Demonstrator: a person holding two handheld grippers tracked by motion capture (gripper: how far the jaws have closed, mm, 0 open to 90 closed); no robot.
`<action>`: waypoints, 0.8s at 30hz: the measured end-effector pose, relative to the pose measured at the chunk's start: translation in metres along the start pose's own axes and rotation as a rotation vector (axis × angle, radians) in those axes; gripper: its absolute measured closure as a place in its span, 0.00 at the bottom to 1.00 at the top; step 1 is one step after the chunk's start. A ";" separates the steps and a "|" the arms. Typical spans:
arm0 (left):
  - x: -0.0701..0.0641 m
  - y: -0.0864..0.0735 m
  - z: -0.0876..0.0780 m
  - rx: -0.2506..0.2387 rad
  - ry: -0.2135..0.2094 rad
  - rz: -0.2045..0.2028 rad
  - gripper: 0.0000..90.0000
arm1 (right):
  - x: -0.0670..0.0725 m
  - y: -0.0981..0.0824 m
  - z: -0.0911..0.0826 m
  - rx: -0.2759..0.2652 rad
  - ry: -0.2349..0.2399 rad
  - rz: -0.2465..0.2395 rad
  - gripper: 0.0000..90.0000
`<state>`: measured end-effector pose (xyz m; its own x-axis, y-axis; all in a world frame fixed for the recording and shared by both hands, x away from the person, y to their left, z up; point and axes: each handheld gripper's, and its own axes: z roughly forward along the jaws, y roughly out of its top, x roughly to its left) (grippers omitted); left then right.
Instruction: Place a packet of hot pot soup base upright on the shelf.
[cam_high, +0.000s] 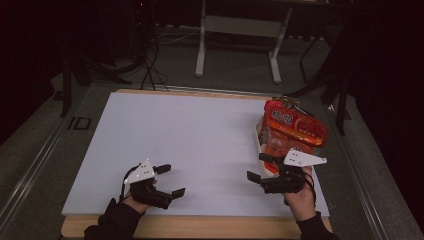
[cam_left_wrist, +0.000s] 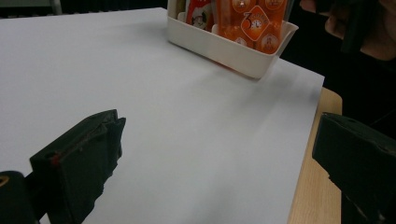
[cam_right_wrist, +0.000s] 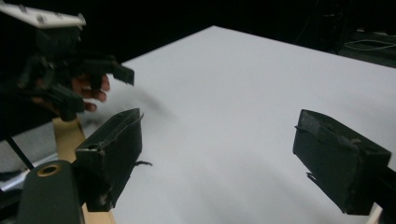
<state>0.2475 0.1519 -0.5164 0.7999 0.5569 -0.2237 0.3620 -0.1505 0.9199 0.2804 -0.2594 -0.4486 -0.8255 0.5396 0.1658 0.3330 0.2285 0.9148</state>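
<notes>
Spreading wide and holding nothing, the fingers of both the left gripper (cam_high: 168, 179) and the right gripper (cam_high: 261, 166) are poised low over the counter (cam_high: 200, 145). Just beyond the right fingers stands the cream tub (cam_left_wrist: 224, 49) of orange snack packets (cam_high: 294, 127); an approach seems in hand, so a forward reach and closing grip are called for next.

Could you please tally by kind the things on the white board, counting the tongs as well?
Tongs: 2, left tongs and right tongs, both open.
White tray: 1.
Orange snack packs in the tray: a bundle, number unclear; counted as 1.
Total: 4.
</notes>
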 end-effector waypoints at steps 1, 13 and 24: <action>0.000 0.000 0.000 -0.001 0.000 0.001 0.02 | 0.000 -0.002 0.001 0.006 0.007 -0.001 0.17; -0.001 -0.002 0.000 0.005 0.000 0.004 0.02 | 0.002 -0.026 0.002 0.072 0.010 -0.003 0.17; -0.001 -0.003 0.001 0.007 -0.003 0.006 0.02 | 0.000 -0.039 -0.013 0.076 -0.021 0.019 0.17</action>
<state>0.2462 0.1506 -0.5192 0.8034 0.5537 -0.2190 0.3607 -0.1600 0.9189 0.2617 -0.2791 -0.4795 -0.8092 0.5611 0.1741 0.3827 0.2786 0.8809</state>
